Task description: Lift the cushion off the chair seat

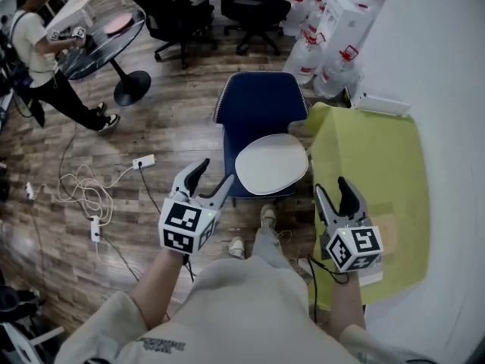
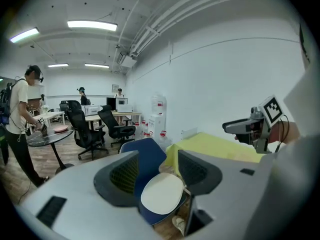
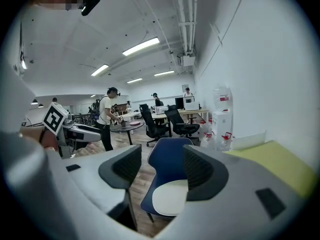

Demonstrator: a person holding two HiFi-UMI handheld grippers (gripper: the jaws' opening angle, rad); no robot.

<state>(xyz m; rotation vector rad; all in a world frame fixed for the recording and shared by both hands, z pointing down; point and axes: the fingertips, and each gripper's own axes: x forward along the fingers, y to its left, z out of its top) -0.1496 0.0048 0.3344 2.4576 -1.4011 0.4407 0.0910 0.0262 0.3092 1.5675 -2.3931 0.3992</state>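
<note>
On blue chair [image 1: 258, 101], cushion [image 1: 271, 164], yellow table [image 1: 371, 158] beside, left gripper [image 1: 214, 173], right gripper [image 1: 332, 188] fingers [image 1: 350, 198] released

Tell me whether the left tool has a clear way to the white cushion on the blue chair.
Likely yes: the left tool is open and empty, short of the cushion, with nothing between them.
</note>
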